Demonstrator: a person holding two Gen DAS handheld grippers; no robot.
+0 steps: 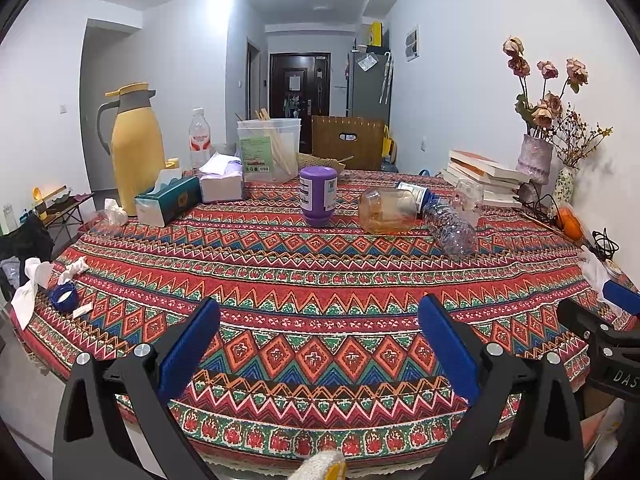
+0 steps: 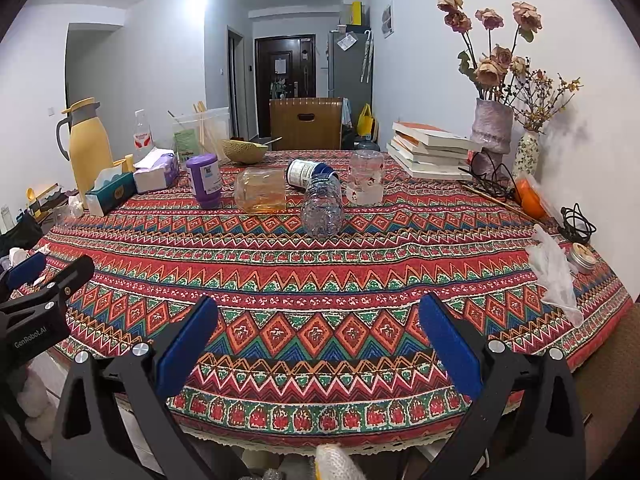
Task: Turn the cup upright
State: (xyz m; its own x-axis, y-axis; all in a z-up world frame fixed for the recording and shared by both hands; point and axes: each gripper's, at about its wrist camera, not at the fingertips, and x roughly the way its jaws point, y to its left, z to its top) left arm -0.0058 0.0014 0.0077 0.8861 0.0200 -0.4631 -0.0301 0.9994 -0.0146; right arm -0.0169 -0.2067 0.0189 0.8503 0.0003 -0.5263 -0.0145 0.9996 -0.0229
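Note:
A clear glass cup (image 2: 365, 178) with red flower prints stands mouth-down on the far part of the patterned tablecloth (image 2: 320, 280); in the left wrist view the cup (image 1: 469, 199) is far right of centre. An amber jar (image 2: 261, 192) and a clear plastic bottle (image 2: 322, 210) lie on their sides just left of it. My left gripper (image 1: 318, 322) is open over the table's near edge, with nothing between its blue pads. My right gripper (image 2: 318, 320) is open too, also near the front edge and far from the cup.
A purple bottle (image 2: 205, 180), tissue boxes (image 2: 110, 193), a yellow jug (image 2: 90, 146) and a clear tub (image 2: 202, 130) stand at back left. Books (image 2: 430, 150), vases with dried flowers (image 2: 491, 130), an orange bag (image 2: 530, 198), a cable (image 2: 578, 220), a plastic glove (image 2: 554, 276) and a tin line the right side.

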